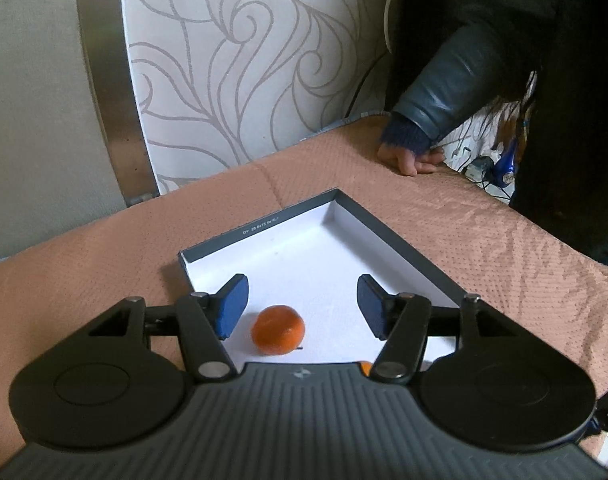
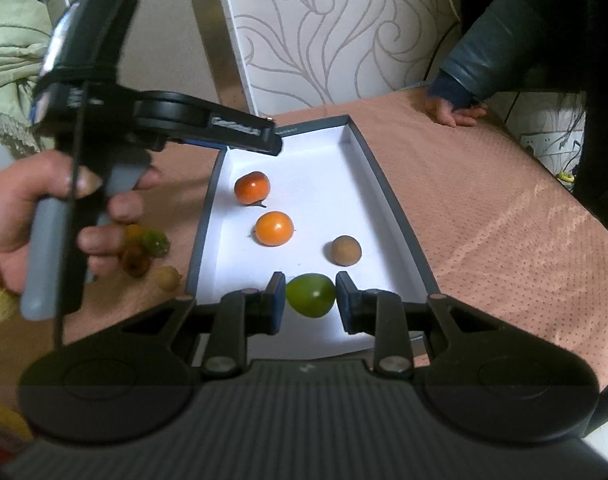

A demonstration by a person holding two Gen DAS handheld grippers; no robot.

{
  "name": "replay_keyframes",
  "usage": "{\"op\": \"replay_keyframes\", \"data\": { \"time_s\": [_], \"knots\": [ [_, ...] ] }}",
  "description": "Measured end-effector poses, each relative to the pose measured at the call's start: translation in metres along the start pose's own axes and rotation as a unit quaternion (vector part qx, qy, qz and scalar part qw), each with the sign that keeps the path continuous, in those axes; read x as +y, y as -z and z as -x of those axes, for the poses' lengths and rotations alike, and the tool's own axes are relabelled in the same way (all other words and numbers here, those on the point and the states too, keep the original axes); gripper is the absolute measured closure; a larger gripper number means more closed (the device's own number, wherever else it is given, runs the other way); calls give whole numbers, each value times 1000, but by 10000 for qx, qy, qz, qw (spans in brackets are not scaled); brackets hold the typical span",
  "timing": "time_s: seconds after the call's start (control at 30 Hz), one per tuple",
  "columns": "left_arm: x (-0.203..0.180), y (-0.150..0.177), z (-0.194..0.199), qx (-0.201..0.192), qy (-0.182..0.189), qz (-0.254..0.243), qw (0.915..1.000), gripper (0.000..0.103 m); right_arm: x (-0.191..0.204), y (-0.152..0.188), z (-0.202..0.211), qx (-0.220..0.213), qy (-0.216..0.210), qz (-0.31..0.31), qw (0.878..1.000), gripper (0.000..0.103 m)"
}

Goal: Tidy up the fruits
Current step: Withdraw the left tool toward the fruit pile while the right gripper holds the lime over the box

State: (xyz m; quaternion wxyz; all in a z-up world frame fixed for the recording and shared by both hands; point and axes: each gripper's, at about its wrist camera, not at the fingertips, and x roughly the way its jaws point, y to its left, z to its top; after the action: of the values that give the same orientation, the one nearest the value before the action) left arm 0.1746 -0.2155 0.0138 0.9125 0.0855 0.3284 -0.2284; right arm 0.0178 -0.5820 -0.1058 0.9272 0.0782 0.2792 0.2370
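Note:
A shallow box (image 2: 388, 184) with a dark rim and white floor lies on the pink cloth. In the right wrist view it holds two orange fruits (image 2: 252, 187) (image 2: 274, 228), a brown round fruit (image 2: 345, 251) and a green fruit (image 2: 311, 295). My right gripper (image 2: 310, 300) stands around the green fruit, its pads close on both sides; I cannot tell whether they touch. My left gripper (image 1: 301, 304) is open above the box (image 1: 384, 232), with an orange fruit (image 1: 278, 330) on the floor between and below its pads. It also shows in the right wrist view (image 2: 239, 132).
Several small fruits (image 2: 143, 248) lie on the cloth left of the box, beside the hand holding the left gripper. Another person's hand (image 1: 410, 160) rests on the table's far right edge. A patterned white panel (image 1: 243, 60) stands behind the table.

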Motion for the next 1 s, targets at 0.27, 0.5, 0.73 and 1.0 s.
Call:
{"op": "replay_keyframes", "data": {
  "time_s": [0.27, 0.5, 0.73, 1.0],
  "knots": [
    [3, 10, 20, 4, -78, 39, 10000, 37, -6, 0, -6, 27, -8, -95, 10000, 73],
    [13, 24, 36, 29, -166, 144, 9998, 37, -6, 1, -15, 70, -42, -111, 9999, 72],
    [27, 36, 48, 62, -330, 332, 9989, 37, -7, -1, -27, 130, -75, -77, 9999, 72],
    [44, 48, 58, 108, -530, 526, 9971, 37, -9, -1, -38, 215, -79, -52, 9997, 72]
  ]
}}
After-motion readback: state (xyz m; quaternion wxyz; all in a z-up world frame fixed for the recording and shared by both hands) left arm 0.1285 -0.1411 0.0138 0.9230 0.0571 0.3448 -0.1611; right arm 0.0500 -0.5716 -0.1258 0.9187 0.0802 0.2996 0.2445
